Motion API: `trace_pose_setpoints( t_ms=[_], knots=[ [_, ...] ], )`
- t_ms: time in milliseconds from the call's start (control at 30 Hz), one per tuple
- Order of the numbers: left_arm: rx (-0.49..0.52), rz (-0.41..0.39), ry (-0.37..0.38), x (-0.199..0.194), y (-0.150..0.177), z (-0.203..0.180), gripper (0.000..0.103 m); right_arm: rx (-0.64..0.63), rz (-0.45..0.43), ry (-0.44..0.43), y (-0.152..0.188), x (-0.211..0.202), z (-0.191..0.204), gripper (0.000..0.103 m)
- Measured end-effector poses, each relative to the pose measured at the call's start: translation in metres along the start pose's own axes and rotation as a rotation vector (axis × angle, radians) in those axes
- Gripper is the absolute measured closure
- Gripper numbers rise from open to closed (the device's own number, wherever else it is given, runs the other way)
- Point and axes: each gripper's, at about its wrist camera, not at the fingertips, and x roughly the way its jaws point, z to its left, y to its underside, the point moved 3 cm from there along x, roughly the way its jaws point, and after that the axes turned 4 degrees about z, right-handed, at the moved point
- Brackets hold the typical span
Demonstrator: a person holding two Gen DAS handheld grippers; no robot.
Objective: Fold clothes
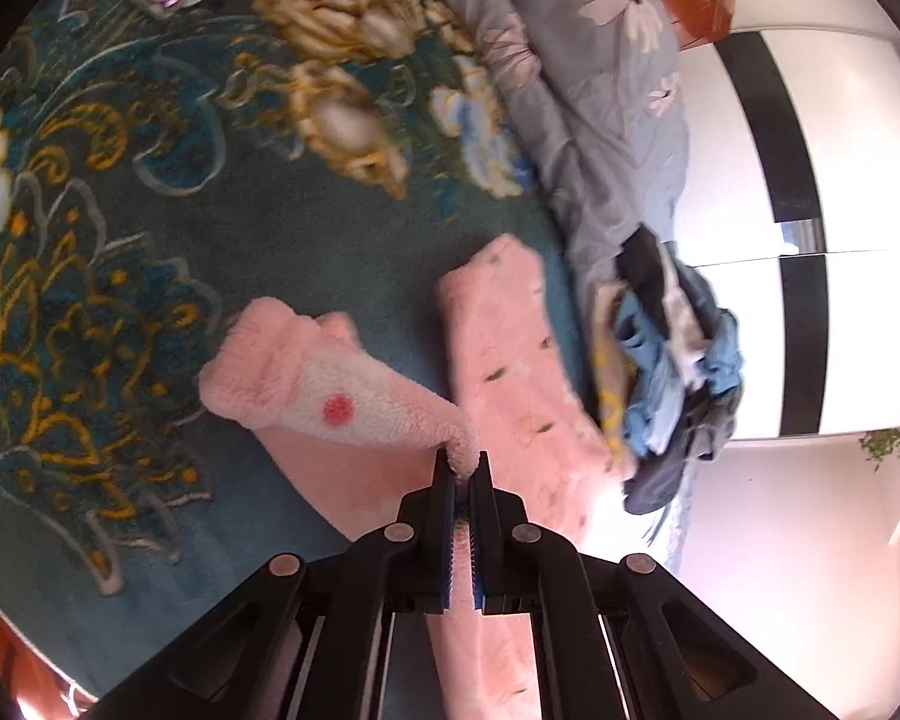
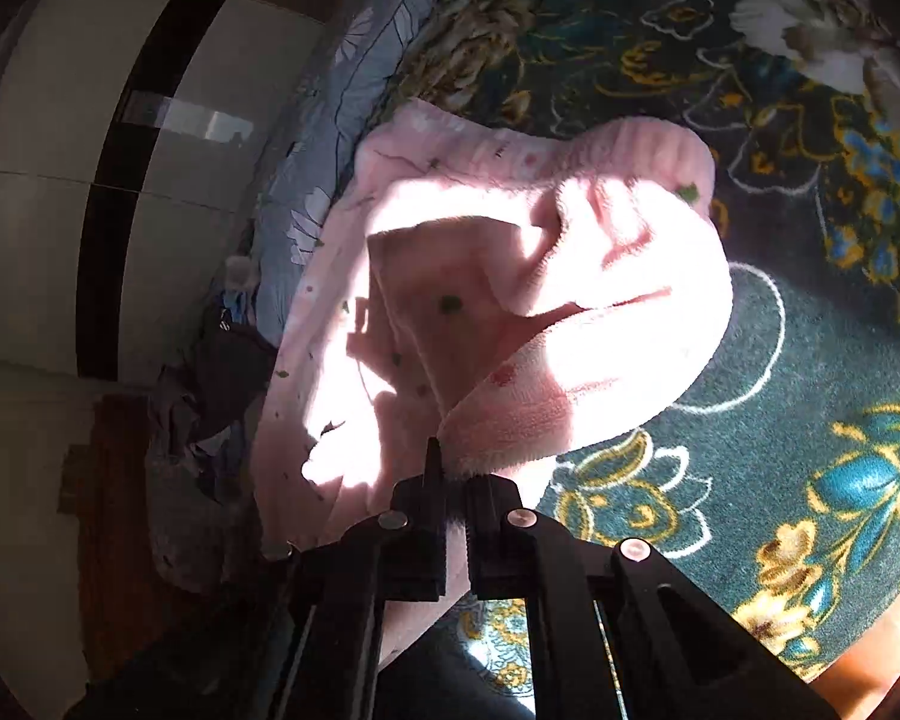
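both jaws are pinched shut on soft pink cloth. the left gripper [image 1: 462, 468] has a fuzzy corner of the pink top [image 1: 330, 396] tight between its pads, and the cloth pulls up from the bed to that pinch. the right gripper [image 2: 453, 474] is closed on a fluffy hem of the pink garment [image 2: 510, 300] — its right finger tip is hidden in the fuzz, so only the left tip shows.

in the left view, two pink pieces lie on the green flowery blanket [image 1: 150, 210]: the top with one red dot on a white patch, and a long pink piece [image 1: 510, 360] with small dark specks just beside it. i cannot tell if the two are joined. in the right view the pink garment is a big rumpled heap with a ribbed cuff at the far end, lit bright by sun.

room to move: the blanket is wide and bare to the left of the pink top in the left view, and bare to the right of the heap in the right view. on the other side the space is tight — a clothes pile [image 1: 672, 372] of blue, dark and white things sits near the bed's edge, close to the long pink piece. one grey quilt [image 1: 600, 90] with white daisies lies bunched along that same edge. past it stands a white wardrobe [image 1: 858, 180] with black stripes.
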Motion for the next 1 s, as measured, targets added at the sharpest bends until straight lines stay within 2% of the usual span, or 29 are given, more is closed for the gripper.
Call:
trace_pose_setpoints(
  t_ms=[67, 200, 367, 600, 767, 867, 933, 1000],
  knots=[
    [0.024, -0.016, 0.008, 0.001, -0.005, -0.018, 0.099, -0.058, -0.041, -0.055, -0.023, -0.009, 0.038, 0.098],
    [0.009, -0.022, -0.016, 0.02, -0.026, -0.053, 0.099, -0.152, -0.057, -0.081, -0.065, 0.009, 0.102, 0.098],
    [0.008, 0.008, -0.115, 0.075, -0.066, -0.091, 0.099, -0.215, -0.024, 0.002, -0.115, 0.077, 0.155, 0.098],
    [0.06, 0.033, -0.245, 0.148, -0.108, -0.121, 0.099, -0.176, 0.001, 0.062, -0.161, 0.161, 0.175, 0.098],
    [0.05, 0.068, -0.237, 0.182, -0.123, -0.122, 0.097, -0.199, 0.011, 0.12, -0.18, 0.199, 0.187, 0.098],
    [0.075, 0.123, -0.241, 0.193, -0.123, -0.12, 0.088, -0.226, 0.04, 0.164, -0.184, 0.216, 0.183, 0.095],
    [0.114, 0.156, -0.245, 0.19, -0.12, -0.121, 0.074, -0.233, 0.096, 0.148, -0.18, 0.226, 0.176, 0.094],
    [0.153, 0.171, -0.233, 0.181, -0.119, -0.123, 0.072, -0.248, 0.125, 0.125, -0.175, 0.23, 0.171, 0.093]
  ],
)
